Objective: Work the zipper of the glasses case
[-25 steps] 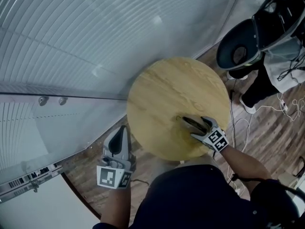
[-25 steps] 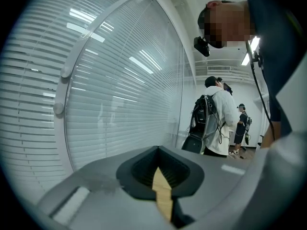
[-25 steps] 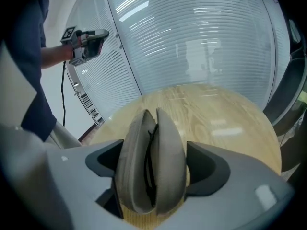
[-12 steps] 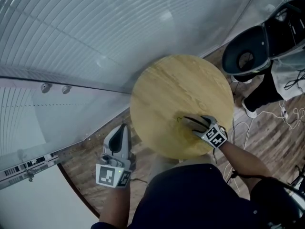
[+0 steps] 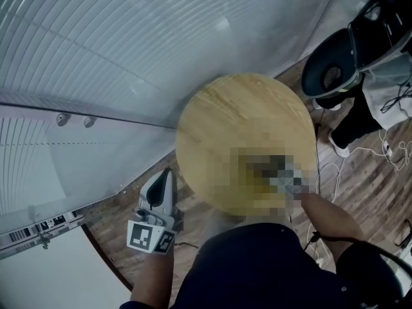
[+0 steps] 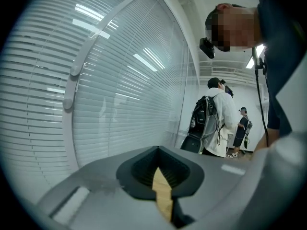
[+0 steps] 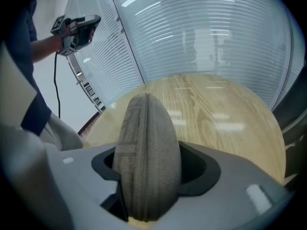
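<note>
Right gripper point(image 7: 153, 169), jaws just closing, clasps the glasses case point(image 7: 160, 138) standing on edge on the table point(image 7: 225, 114), while the left gripper point(image 6: 160, 174) is clenched empty, away; tugging the zipper point(image 7: 140, 176) could twist the case loose.

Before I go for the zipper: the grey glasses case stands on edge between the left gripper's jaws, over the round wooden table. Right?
No, wrong gripper. The grey glasses case stands on edge between the jaws of the right gripper, which have just been closing on it, over the round wooden table, as the right gripper view shows. The left gripper is shut and empty.
</note>
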`<state>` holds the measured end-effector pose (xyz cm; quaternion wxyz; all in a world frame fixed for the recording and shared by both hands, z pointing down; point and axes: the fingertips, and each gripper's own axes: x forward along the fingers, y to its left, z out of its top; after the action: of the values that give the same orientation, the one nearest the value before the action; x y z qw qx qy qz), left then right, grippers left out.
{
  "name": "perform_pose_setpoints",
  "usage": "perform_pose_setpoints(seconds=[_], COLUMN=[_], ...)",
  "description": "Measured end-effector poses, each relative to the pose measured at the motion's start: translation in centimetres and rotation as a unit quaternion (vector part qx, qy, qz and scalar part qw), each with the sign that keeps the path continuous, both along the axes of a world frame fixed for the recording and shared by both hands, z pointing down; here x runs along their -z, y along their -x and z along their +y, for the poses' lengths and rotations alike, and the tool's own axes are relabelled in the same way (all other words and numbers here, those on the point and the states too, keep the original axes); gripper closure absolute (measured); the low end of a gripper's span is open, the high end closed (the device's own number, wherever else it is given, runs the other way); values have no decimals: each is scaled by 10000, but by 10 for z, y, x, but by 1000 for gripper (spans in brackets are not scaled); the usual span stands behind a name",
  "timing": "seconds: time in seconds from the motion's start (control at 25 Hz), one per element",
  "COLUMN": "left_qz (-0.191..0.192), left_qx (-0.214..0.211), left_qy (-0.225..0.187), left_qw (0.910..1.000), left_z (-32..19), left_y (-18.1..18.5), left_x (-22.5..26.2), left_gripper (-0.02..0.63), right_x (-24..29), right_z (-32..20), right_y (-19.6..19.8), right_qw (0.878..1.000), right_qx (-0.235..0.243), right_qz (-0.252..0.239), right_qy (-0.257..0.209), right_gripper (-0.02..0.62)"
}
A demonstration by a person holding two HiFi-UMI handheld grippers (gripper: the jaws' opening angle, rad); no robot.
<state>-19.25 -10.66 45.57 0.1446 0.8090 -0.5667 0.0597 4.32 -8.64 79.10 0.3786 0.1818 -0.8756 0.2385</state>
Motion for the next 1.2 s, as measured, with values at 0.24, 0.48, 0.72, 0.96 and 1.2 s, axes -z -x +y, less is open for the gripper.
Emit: perform_pose_setpoints(seconds=[0.24, 0.48, 0.72, 0.96, 1.2], left_qz=[534, 775, 731, 1523, 1486], left_qx=[-576, -2036, -3149, -3587, -3944], left_qy=[-116, 227, 83, -136, -265], left_qw=[9968, 9757, 9463, 9209, 9064], left_z=[-7, 3, 13, 20, 36], left_y=[-26, -86, -122, -142, -167], left_x=[6, -4, 27, 65, 80], left_gripper=[603, 426, 360, 333, 342], right_x=[70, 184, 311, 372, 384], right_z=[-1, -11, -8, 12, 33], right_y=[-14, -25, -11, 1, -10], right_qw=[9926, 9718, 9475, 9302, 9179], right_qx=[-680, -1219, -925, -517, -349], right_qz=[-939, -1760, -2298, -2283, -2325], right_qy=[-372, -992, -2021, -2828, -3196], right_gripper=[296, 296, 296, 296, 296])
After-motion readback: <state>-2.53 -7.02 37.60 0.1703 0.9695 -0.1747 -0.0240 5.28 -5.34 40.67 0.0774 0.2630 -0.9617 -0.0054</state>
